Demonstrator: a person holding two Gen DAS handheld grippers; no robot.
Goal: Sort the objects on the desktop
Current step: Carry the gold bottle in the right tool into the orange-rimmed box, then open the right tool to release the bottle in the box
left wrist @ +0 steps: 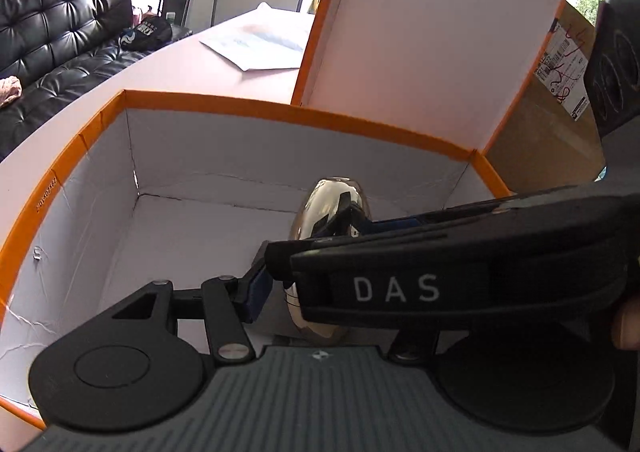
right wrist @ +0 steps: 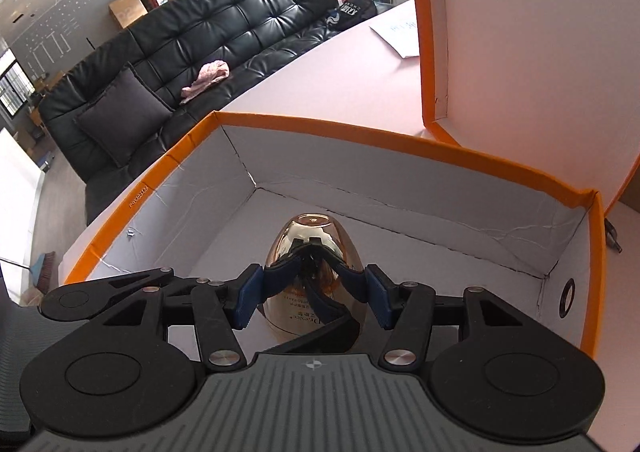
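Note:
A shiny gold egg-shaped object sits inside an open orange-rimmed white box. My right gripper reaches into the box, its blue pads closed against the egg's two sides. In the left wrist view the egg shows behind the right gripper's black body marked DAS, which crosses in front. My left gripper is above the box; only its left finger shows, the other is hidden.
The box lid stands open behind the box. White papers lie on the pink table. A brown parcel stands at the right. A black sofa lies beyond the table.

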